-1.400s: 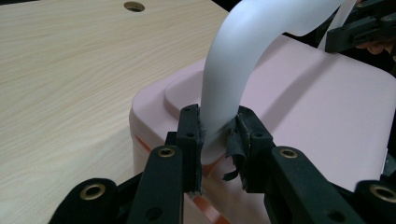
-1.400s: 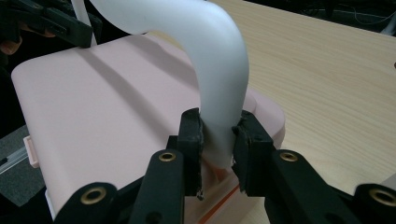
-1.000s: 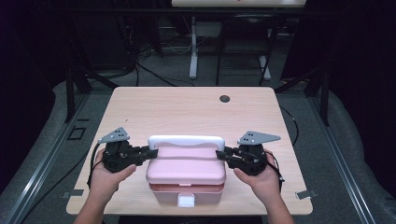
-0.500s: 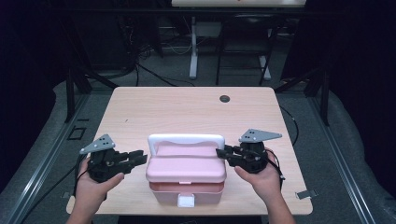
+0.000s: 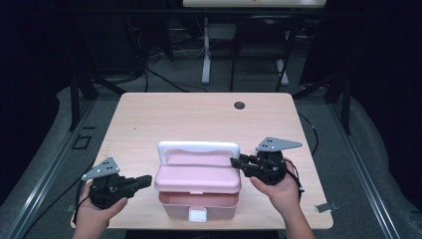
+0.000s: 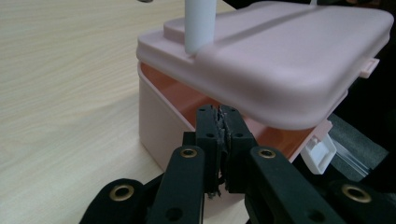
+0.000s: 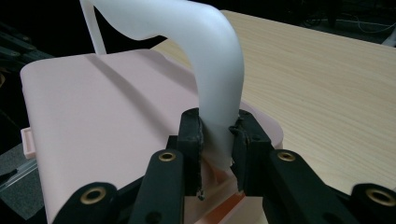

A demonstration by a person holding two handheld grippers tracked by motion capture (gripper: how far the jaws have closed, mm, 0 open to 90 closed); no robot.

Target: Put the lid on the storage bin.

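On the table (image 5: pixel 149 124): pink box (image 5: pixel 198 199) sitting, lid (image 5: pixel 198 177) lifting ajar.
Right gripper (image 5: pixel 238 163): pinching the white handle (image 5: pixel 198 146).
Left gripper (image 5: pixel 144 180): jaws pressing together, gripping nothing.

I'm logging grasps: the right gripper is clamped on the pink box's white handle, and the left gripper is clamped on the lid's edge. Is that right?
Not quite. The right gripper is clamped on the white handle, but the left gripper holds nothing: the left gripper view shows its jaws shut on each other, just short of the lid of the pink box.
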